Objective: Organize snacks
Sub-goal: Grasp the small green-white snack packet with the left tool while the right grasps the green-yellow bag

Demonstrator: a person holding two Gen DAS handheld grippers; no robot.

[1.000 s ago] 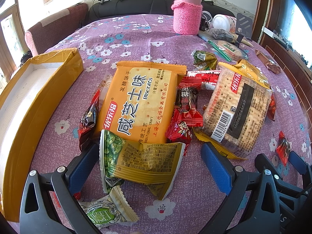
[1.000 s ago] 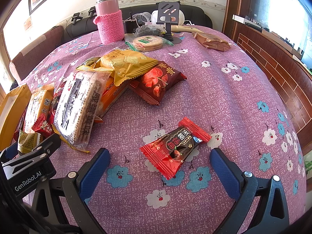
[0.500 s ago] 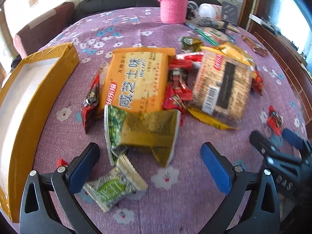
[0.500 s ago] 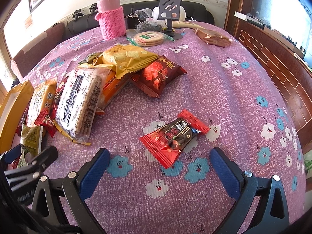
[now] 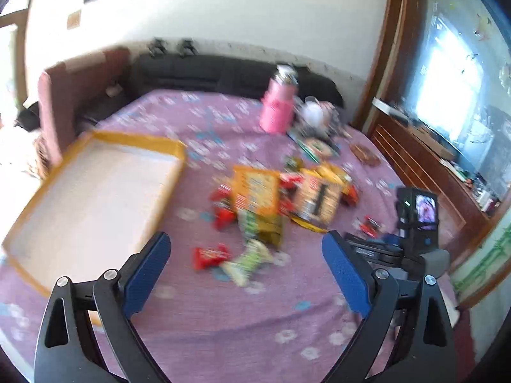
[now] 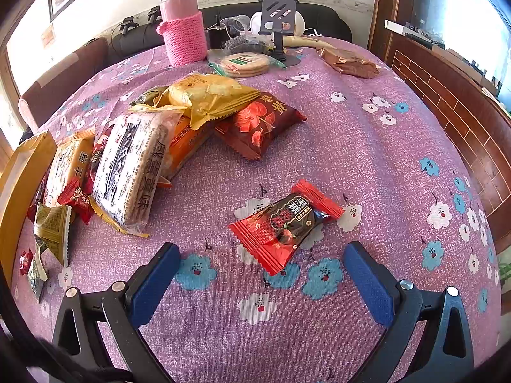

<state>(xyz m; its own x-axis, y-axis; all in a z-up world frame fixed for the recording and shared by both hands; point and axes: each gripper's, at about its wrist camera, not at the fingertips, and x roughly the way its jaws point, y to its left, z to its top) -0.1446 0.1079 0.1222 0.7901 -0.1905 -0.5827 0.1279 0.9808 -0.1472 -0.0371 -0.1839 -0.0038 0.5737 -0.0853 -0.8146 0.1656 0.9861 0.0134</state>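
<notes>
The left wrist view is blurred. My left gripper (image 5: 244,239) hangs above the purple tablecloth with its jaws closing and nothing between them. Ahead of it lie a small green packet (image 5: 252,260) and a red candy (image 5: 209,255). Beyond them is the snack pile with an orange biscuit pack (image 5: 255,188) and a clear cracker pack (image 5: 319,198). An empty yellow box (image 5: 134,138) lies at the left. My right gripper (image 6: 262,249) stands open low over the cloth, just behind a red candy pack (image 6: 284,223) that its blue fingers do not touch.
A pink-sleeved flask (image 6: 183,32), a phone stand (image 6: 276,16), a round rice-cracker pack (image 6: 246,62) and a brown packet (image 6: 348,62) stand at the far side. A yellow pastry pack (image 6: 207,95) and a dark red pack (image 6: 262,121) top the pile. A wooden cabinet (image 6: 447,102) flanks the right.
My left gripper has pulled back and up from the pile, so the snacks look smaller and the whole yellow box shows. It has left the right wrist view. The right gripper has not moved.
</notes>
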